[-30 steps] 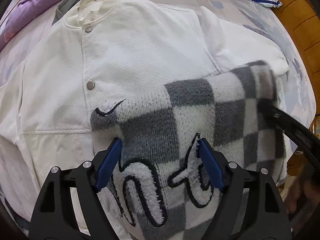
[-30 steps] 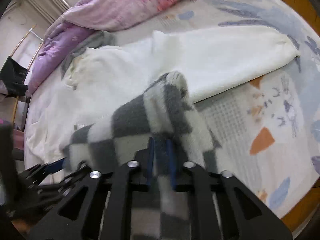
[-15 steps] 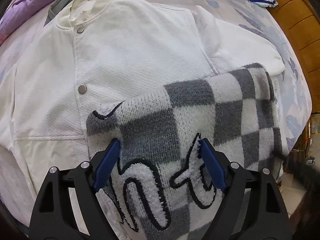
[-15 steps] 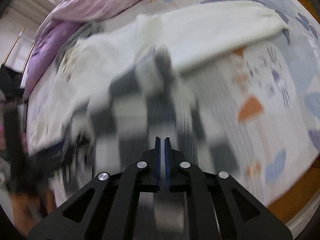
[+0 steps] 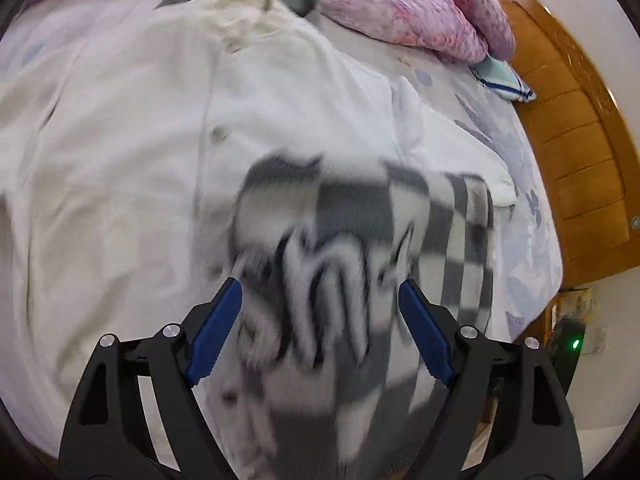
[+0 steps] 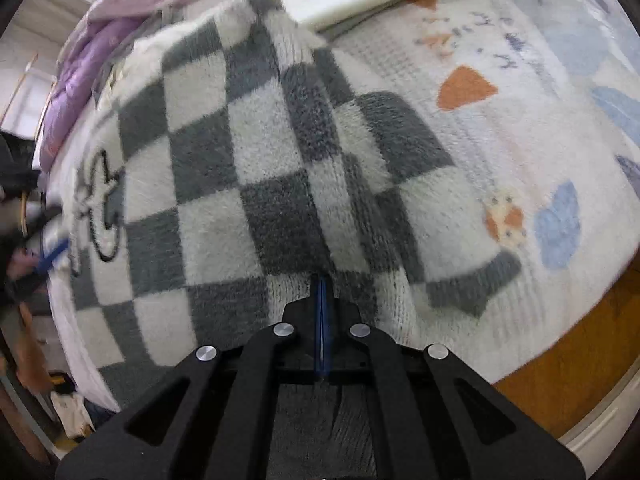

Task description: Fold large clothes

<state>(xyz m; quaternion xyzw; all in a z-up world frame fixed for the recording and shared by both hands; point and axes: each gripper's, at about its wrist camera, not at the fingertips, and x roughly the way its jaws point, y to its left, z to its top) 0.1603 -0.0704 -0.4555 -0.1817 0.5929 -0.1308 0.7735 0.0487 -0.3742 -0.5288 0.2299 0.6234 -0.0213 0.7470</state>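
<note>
You see a purple quilt (image 5: 404, 4) bunched at the far edge of the patterned bedsheet (image 6: 520, 128); a wooden headboard (image 5: 576, 120) stands just beside the sheet.

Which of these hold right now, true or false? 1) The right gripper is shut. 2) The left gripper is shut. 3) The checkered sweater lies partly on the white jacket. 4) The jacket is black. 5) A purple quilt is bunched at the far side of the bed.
1) True: the right gripper has its blue pads together, at the checkered sweater's near edge; whether fabric is pinched between them cannot be told.
2) False: the left gripper stands wide open, its pads on either side of the sweater's lettering.
3) True: the sweater overlaps the white jacket.
4) False: the jacket is white, with snap buttons down its front.
5) True: the purple quilt lies beyond the jacket's collar.
</note>
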